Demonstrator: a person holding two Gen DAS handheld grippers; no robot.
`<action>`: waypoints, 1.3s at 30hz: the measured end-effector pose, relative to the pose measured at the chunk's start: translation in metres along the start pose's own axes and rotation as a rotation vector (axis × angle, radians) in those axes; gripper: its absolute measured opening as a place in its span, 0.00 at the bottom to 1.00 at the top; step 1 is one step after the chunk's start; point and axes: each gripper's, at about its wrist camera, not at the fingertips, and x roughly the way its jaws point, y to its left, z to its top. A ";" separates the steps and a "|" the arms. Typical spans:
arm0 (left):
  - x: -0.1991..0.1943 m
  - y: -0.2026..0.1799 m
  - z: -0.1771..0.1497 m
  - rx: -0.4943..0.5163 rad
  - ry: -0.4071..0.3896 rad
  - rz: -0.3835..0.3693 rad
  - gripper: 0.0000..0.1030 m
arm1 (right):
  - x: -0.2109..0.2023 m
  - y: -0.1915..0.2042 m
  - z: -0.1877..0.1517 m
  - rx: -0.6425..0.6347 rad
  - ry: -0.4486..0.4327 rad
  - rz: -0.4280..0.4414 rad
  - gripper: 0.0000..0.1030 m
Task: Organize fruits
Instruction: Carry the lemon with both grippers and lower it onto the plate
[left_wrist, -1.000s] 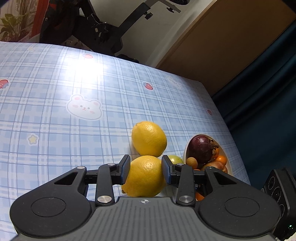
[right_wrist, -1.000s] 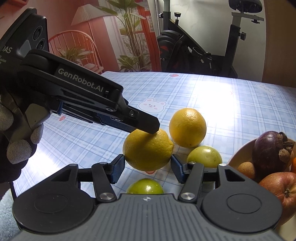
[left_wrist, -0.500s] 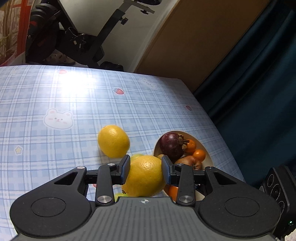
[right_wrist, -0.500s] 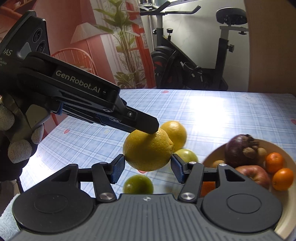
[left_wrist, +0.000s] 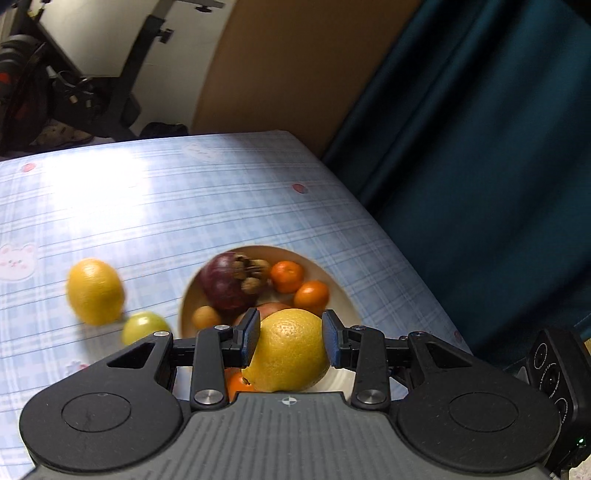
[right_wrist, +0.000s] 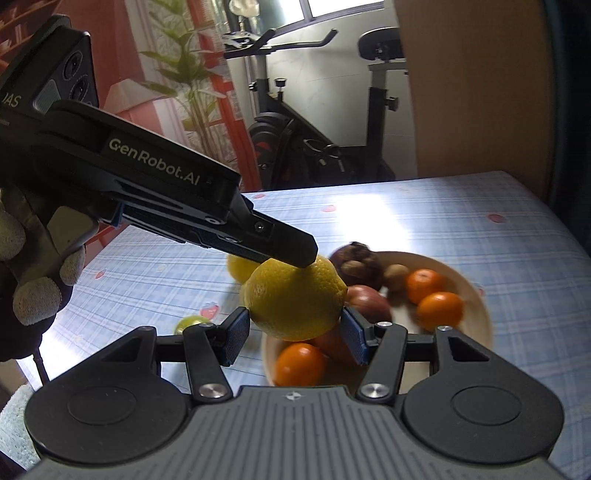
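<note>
My left gripper (left_wrist: 290, 338) is shut on a yellow lemon (left_wrist: 290, 349) and holds it in the air over the near part of a cream bowl (left_wrist: 332, 280). The bowl holds a dark purple mangosteen (left_wrist: 225, 280), small oranges (left_wrist: 286, 275), an apple and other fruit. A second lemon (left_wrist: 94, 290) and a green fruit (left_wrist: 144, 326) lie on the table left of the bowl. In the right wrist view the left gripper (right_wrist: 299, 266) comes in from the left with the lemon (right_wrist: 295, 299). That lemon sits between my right gripper's pads (right_wrist: 293, 334); whether they press it is unclear.
The table has a blue plaid cloth (left_wrist: 184, 206) with its right edge near a dark teal curtain (left_wrist: 480, 147). An exercise bike (right_wrist: 314, 140) and a plant stand behind the table. A gloved hand (right_wrist: 33, 280) holds the left gripper.
The left gripper has lifted the lemon off the table and carried it right, to above the bowl. The right gripper has followed along, keeping the lemon between its pads.
</note>
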 end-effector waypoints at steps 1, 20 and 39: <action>0.004 -0.006 0.001 0.012 0.004 -0.004 0.37 | -0.003 -0.005 0.000 0.007 -0.003 -0.008 0.56; 0.088 -0.049 0.006 0.093 0.126 0.002 0.37 | -0.008 -0.070 -0.017 0.096 0.054 -0.078 0.56; 0.085 -0.036 0.020 0.021 0.091 0.025 0.36 | 0.027 -0.070 -0.012 0.052 0.104 -0.118 0.56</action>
